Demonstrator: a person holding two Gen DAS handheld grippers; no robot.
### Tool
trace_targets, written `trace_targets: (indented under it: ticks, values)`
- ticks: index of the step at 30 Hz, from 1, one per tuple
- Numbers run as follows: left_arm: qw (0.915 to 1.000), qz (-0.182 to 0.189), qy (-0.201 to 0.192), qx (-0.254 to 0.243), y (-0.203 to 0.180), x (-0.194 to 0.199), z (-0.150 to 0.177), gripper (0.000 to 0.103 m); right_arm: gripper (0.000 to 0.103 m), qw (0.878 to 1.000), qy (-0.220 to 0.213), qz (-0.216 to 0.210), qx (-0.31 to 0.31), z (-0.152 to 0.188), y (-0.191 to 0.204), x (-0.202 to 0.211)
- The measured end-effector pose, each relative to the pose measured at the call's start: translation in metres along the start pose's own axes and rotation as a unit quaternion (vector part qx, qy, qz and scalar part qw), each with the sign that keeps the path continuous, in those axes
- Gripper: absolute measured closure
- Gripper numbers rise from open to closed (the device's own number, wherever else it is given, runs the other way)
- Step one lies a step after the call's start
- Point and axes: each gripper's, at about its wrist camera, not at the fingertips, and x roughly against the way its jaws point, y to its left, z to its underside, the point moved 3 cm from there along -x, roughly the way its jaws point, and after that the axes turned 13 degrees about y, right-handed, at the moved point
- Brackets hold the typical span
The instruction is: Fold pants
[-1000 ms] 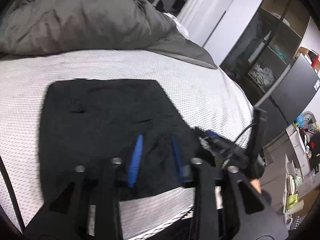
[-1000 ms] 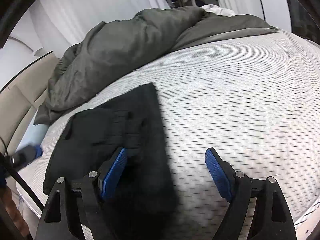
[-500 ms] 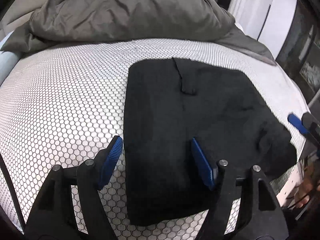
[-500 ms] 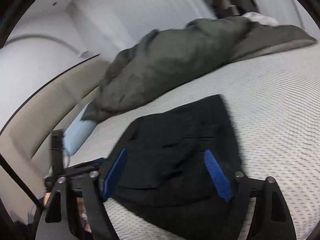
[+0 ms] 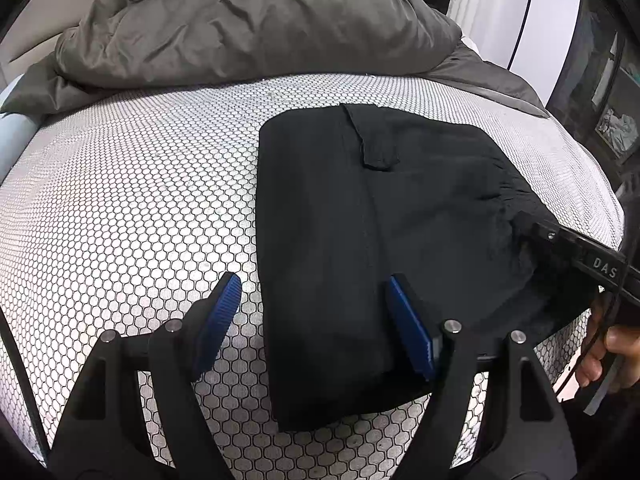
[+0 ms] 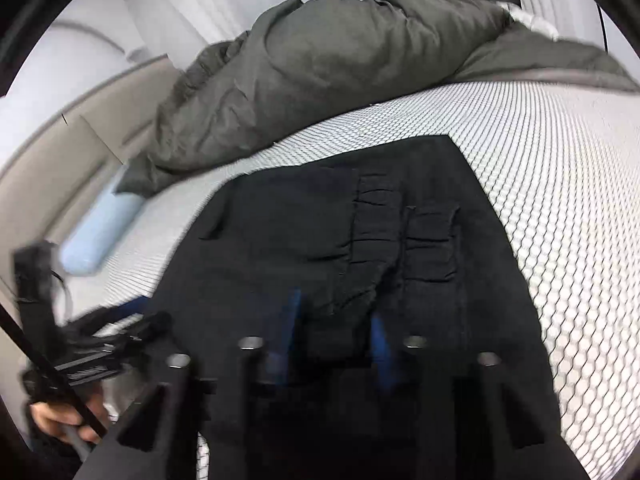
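The folded black pants (image 5: 380, 240) lie flat on the honeycomb-patterned mattress (image 5: 120, 200), near its front edge, below the grey duvet (image 5: 248, 24). The left gripper (image 5: 316, 320) has just been opening; its jaws straddle the pants' left edge without pressing. The right gripper (image 6: 336, 332) has just been closing and pinches a bunched fold of the pants.

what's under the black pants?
The black pants lie folded on the hexagon-patterned mattress cover, which shows all around them. Whatever lies between the fabric layers or directly beneath them is covered.
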Motion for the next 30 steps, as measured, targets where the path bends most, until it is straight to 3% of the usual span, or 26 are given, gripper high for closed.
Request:
trace_targets:
  ticks: [1, 4, 6, 8, 11, 13, 14, 16, 18, 23, 26, 29, 30]
  values:
    - [1.0000, -0.001, -0.001, 0.002, 0.001, 0.002, 0.001, 0.030, 0.091, 1.000, -0.018, 0.002, 0.013, -0.001, 0.004, 0.008]
    - [0.9998, 0.008, -0.011, 0.017, 0.003, 0.015, 0.002, 0.030, 0.092, 0.996, -0.063, 0.026, 0.050, 0.006, 0.017, 0.041]
    - [0.9993, 0.020, -0.024, 0.020, 0.003, 0.026, 0.004, 0.030, 0.092, 0.995, -0.071, 0.037, 0.060, 0.017, 0.019, 0.057]
    - [0.9995, 0.010, -0.029, 0.011, 0.001, 0.029, 0.006, 0.030, 0.091, 0.997, -0.057, 0.041, 0.044, 0.027, 0.009, 0.052]
    - [0.9998, -0.020, -0.005, 0.007, 0.003, 0.013, 0.009, 0.030, 0.087, 0.998, 0.004, 0.066, 0.022, 0.033, -0.012, 0.017]
    - [0.9996, -0.022, 0.014, 0.010, 0.005, 0.002, 0.011, 0.030, 0.084, 0.998, -0.004, 0.057, 0.019, 0.030, -0.013, 0.021]
    - [0.9996, -0.022, 0.014, 0.013, 0.006, 0.001, 0.012, 0.029, 0.080, 0.998, -0.016, 0.056, 0.019, 0.029, -0.012, 0.026]
    - [0.9995, -0.023, 0.010, 0.016, 0.007, 0.005, 0.014, 0.028, 0.049, 0.994, -0.067, 0.087, 0.016, 0.028, -0.009, 0.045]
    - [0.9995, -0.027, 0.007, 0.013, 0.008, 0.008, 0.016, 0.028, 0.045, 0.990, -0.100, 0.090, 0.038, 0.028, 0.000, 0.056]
    - [0.9995, -0.030, 0.007, 0.009, 0.007, 0.012, 0.021, 0.028, 0.046, 0.995, -0.066, 0.029, 0.074, 0.028, 0.029, 0.034]
    - [0.9994, -0.033, 0.006, 0.004, 0.006, 0.013, 0.024, 0.027, 0.053, 0.992, -0.059, 0.024, 0.109, 0.020, 0.061, 0.013]
    - [0.9995, -0.031, 0.006, 0.005, 0.007, 0.011, 0.024, 0.026, 0.069, 0.992, -0.014, 0.004, 0.127, 0.012, 0.087, -0.023]
    - [0.9995, -0.030, 0.008, 0.007, 0.008, 0.010, 0.025, 0.025, 0.080, 0.992, 0.015, 0.006, 0.124, 0.010, 0.090, -0.041]
